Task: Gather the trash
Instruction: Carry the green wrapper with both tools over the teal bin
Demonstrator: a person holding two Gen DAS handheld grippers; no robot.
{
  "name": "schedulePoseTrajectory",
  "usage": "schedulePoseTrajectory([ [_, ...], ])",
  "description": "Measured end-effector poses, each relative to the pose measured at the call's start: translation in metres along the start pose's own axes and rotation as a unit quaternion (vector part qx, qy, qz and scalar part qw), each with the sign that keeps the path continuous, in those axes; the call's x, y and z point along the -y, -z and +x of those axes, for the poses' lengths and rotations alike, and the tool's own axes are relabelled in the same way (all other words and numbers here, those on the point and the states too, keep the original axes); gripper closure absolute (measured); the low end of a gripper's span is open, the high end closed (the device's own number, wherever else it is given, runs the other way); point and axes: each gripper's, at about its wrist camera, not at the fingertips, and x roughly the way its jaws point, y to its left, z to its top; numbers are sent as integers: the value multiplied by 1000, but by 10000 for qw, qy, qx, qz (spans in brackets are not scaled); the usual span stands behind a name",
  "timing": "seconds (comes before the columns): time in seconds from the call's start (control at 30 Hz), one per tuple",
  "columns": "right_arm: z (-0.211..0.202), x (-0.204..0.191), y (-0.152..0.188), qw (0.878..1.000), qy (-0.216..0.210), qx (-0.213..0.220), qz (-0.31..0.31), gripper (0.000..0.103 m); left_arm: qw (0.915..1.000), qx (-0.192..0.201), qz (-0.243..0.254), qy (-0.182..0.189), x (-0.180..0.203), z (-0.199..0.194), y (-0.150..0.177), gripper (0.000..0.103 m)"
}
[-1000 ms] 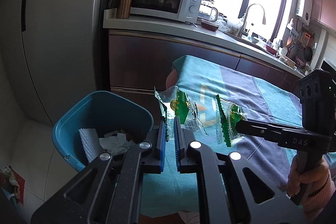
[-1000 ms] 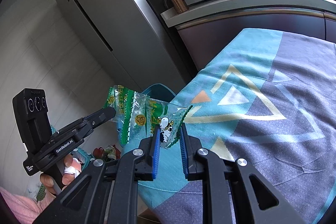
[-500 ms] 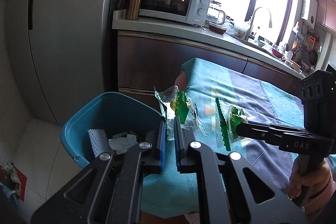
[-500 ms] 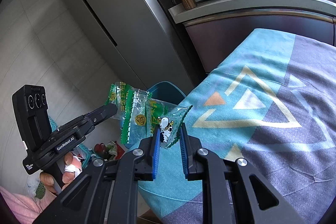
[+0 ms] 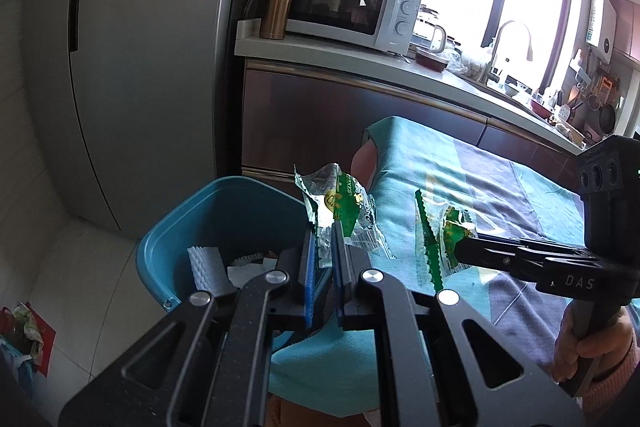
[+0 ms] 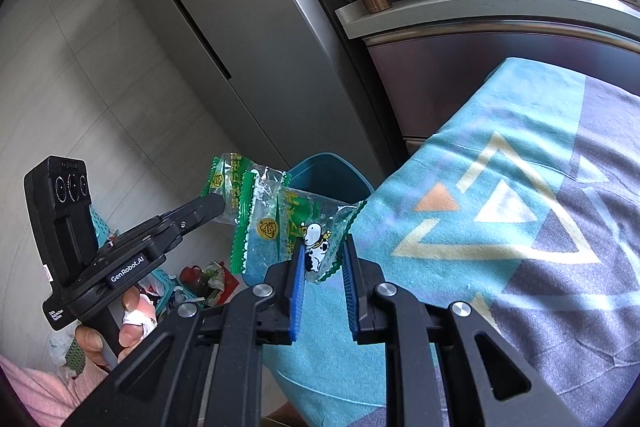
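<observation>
My left gripper [image 5: 321, 227] is shut on a crumpled green and clear snack wrapper [image 5: 344, 205], held above the right rim of a teal bin [image 5: 168, 227]. White paper scraps [image 5: 248, 269] lie inside the bin. My right gripper [image 6: 323, 247] is shut on a second green wrapper [image 6: 308, 227] with a cartoon cow on it, over the table's left edge. In the left wrist view the right gripper [image 5: 460, 249] and its wrapper [image 5: 430, 243] hang to the right. In the right wrist view the left gripper [image 6: 212, 205] holds its wrapper [image 6: 234, 183] beside the bin [image 6: 332, 171].
A table with a teal and grey cloth [image 5: 500, 187] stands right of the bin. Behind are a steel fridge [image 5: 152, 67], a counter with a microwave [image 5: 340, 11] and a copper mug [image 5: 280, 3]. Bags and litter [image 6: 204, 275] lie on the floor at the left.
Both grippers have carried their wrappers sideways towards the bin, which now sits nearer the middle of the left wrist view. Both grips are unchanged.
</observation>
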Motion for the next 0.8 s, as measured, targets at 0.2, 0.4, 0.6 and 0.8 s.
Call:
schedulePoseTrajectory([
  [0.2,7,-5,-5,9999,-37,-59,-72,87,10000,-5,-63,-69,-9,1,0,95],
  [0.4,14,-9,-7,9998,-83,-121,-122,87,9999,-19,-97,-131,-14,1,1,95],
  [0.6,20,-14,-9,9996,-116,-176,-178,87,9997,-28,-129,-190,-19,2,1,95],
  [0.8,25,-17,-14,9994,-140,-229,-223,86,9995,-43,-171,-268,-25,4,1,95],
])
